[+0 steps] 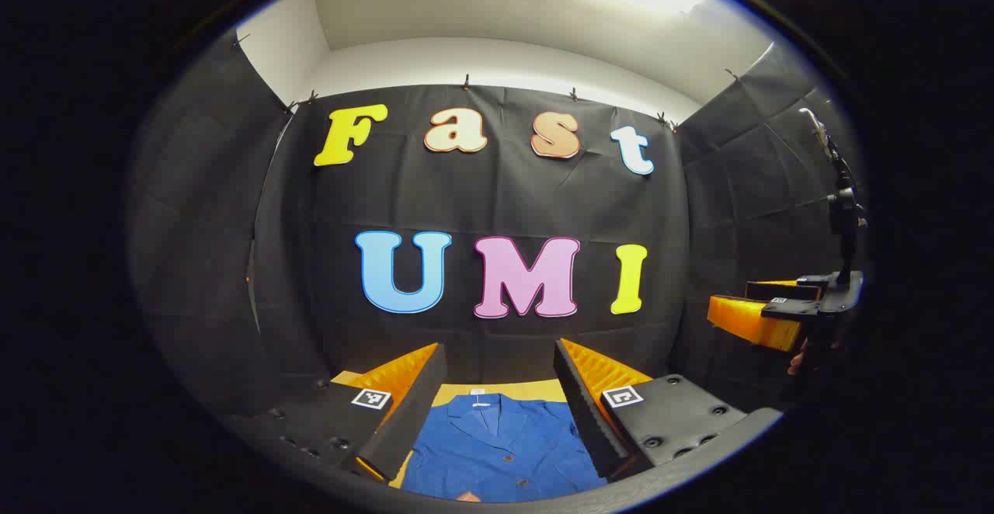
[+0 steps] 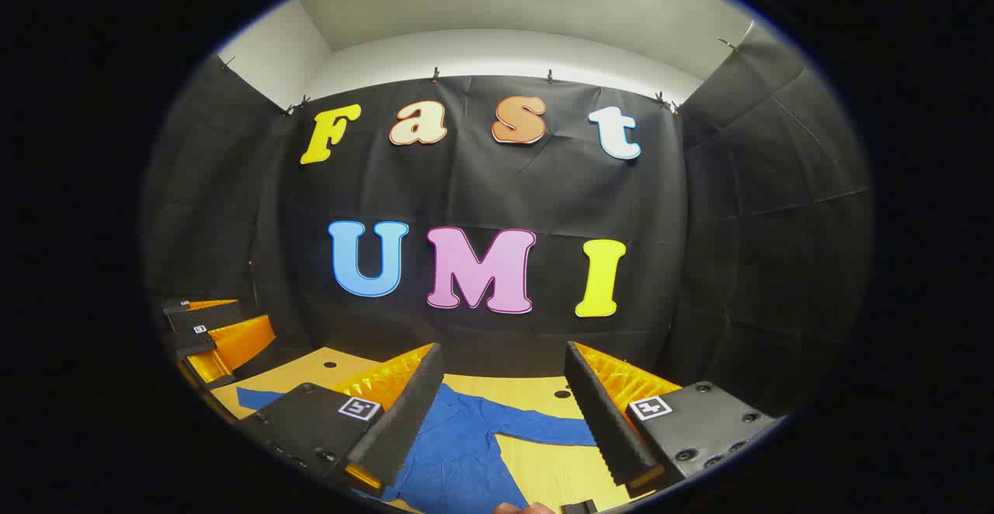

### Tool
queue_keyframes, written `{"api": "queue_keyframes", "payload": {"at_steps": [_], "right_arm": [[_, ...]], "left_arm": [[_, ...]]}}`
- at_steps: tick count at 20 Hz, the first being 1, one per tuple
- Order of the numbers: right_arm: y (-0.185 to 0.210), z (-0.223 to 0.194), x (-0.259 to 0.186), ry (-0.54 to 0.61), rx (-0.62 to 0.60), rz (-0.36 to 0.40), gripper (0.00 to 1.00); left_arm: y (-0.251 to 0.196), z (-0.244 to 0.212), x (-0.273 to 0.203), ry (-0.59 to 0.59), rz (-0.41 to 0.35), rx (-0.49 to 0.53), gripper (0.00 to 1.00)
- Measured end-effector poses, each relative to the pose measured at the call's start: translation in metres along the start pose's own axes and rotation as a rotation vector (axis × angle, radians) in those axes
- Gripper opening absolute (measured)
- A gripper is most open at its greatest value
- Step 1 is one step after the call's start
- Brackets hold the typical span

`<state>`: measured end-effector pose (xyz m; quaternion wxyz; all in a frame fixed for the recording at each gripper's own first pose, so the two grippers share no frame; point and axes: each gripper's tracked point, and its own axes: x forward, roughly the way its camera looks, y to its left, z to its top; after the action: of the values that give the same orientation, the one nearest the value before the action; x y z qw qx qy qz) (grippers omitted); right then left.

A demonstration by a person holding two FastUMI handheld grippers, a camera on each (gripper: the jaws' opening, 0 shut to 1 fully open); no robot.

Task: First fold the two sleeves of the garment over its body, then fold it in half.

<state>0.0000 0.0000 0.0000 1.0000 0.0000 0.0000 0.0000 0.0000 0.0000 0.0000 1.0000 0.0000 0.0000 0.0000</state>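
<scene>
A booth hung with black cloth closes in a pale wooden tabletop (image 2: 536,386), lit from a bright panel overhead. On the tabletop lies the garment (image 1: 497,444), a blue buttoned shirt or jacket spread flat with its collar toward the far edge.

By my judgement the task has not started. In the right gripper view one sleeve (image 2: 536,425) stretches straight out sideways from the body over bare wood, and a blue tip (image 2: 260,399) near the tabletop's other side looks like the end of the second sleeve, also extended. Neither sleeve lies over the body, so both sleeve folds and the final fold in half are still to do.

The garment is a deep, even blue with a notched collar, a small white tag at the neck and a line of dark buttons down the front. It lies fairly smooth, with only soft creases.

The left gripper (image 1: 497,409) hangs above the collar and chest, its fingers spread wide and holding nothing. The right gripper (image 2: 505,421) hovers over the sleeve side of the garment, its fingers likewise spread apart and empty, clear of the cloth.
</scene>
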Motion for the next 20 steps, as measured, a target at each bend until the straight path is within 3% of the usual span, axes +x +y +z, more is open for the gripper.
{"api": "queue_keyframes", "payload": {"at_steps": [11,12,20], "right_arm": [[-0.0030,0.0000,-0.0052,0.000,0.017,-0.015,0.99],[-0.0035,-0.0006,-0.0054,0.000,0.019,-0.015,0.91],[-0.0034,0.0024,-0.0057,-0.005,0.024,-0.009,0.86]], "left_arm": [[-0.0050,-0.0012,-0.0059,0.008,-0.003,0.003,0.82],[-0.0040,-0.0021,-0.0049,0.011,0.000,0.002,0.80],[-0.0045,-0.0019,-0.0042,0.010,0.001,0.002,0.82]]}}
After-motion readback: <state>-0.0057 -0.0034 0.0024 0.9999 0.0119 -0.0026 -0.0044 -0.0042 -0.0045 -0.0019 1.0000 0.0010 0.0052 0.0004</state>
